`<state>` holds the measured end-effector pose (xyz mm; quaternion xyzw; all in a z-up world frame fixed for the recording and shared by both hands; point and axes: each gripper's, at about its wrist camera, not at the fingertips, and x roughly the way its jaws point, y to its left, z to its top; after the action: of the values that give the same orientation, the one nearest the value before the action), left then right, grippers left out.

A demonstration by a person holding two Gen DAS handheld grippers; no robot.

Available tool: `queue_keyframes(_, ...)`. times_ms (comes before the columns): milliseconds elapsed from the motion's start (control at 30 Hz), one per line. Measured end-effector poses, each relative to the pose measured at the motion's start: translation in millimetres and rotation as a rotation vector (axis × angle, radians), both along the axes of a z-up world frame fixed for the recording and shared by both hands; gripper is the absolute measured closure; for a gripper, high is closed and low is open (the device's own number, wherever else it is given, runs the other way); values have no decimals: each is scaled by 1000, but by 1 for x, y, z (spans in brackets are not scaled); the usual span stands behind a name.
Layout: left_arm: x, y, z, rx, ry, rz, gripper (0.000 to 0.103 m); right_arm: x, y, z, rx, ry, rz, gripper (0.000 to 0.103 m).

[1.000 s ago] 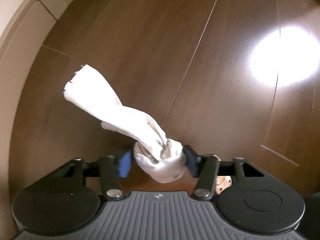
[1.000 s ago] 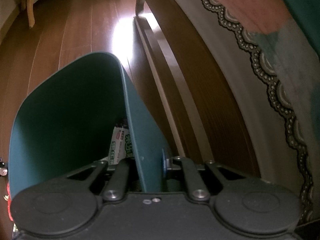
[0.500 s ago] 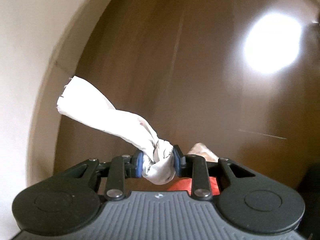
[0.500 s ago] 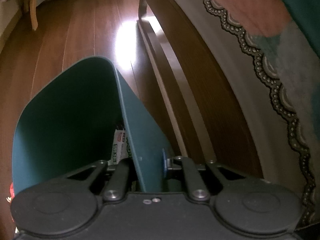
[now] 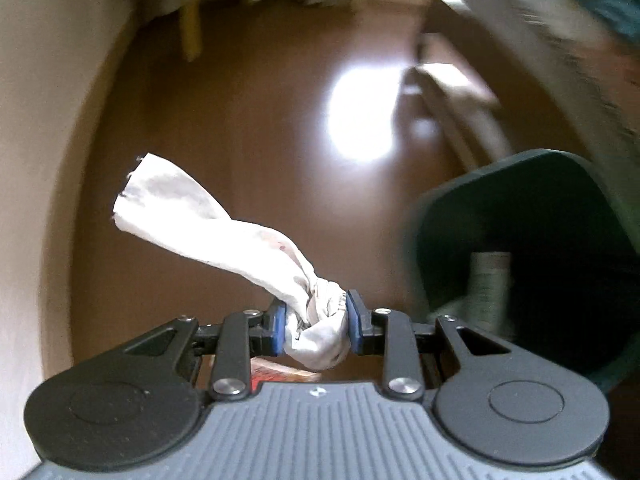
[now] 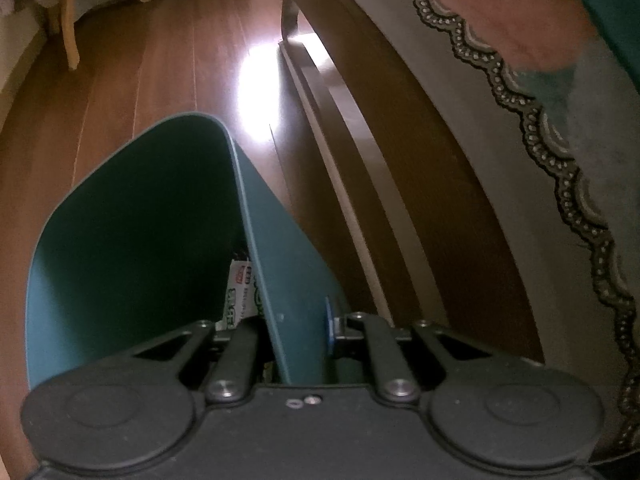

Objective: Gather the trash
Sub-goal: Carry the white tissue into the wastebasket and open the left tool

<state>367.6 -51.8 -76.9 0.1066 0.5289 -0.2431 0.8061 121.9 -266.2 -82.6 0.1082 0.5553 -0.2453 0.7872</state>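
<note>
My left gripper (image 5: 316, 330) is shut on a twisted white tissue (image 5: 224, 236), whose loose end sticks up to the left above the wooden floor. The dark green trash bin (image 5: 520, 248) is to its right with paper trash inside. My right gripper (image 6: 296, 336) is shut on the bin's wall (image 6: 276, 248) and holds it; a printed wrapper (image 6: 240, 296) lies inside the bin.
A cream wall (image 5: 44, 140) runs along the left. A dark wooden bed frame (image 6: 380, 160) with a patterned blanket (image 6: 560, 100) is on the right. A wooden chair leg (image 6: 70, 36) and curtains stand at the back. A red object (image 5: 272, 372) lies under the left gripper.
The left gripper closed tighter on the tissue, lifted it and swung right, so the green bin came into its view. The right gripper keeps holding the bin, moved slightly.
</note>
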Motion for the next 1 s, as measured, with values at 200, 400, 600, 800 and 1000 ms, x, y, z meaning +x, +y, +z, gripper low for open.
queue_keyframes(200, -63, -77, 18, -70, 46, -218, 75, 2, 7, 3, 5, -13, 18, 92)
queue_keyframes(400, -68, -120, -18, -53, 178, -291, 75, 11, 27, 12, -2, -41, 55, 92)
queue_keyframes(600, -57, -132, -58, -42, 280, -218, 74, 19, 47, 18, 7, -65, 97, 92)
queue_keyframes(800, -56, -127, -71, -39, 305, -190, 74, 30, 65, 18, 25, -72, 136, 92)
queue_keyframes(1000, -68, -127, -68, -52, 254, -170, 41, 48, 77, 14, 29, -76, 177, 92)
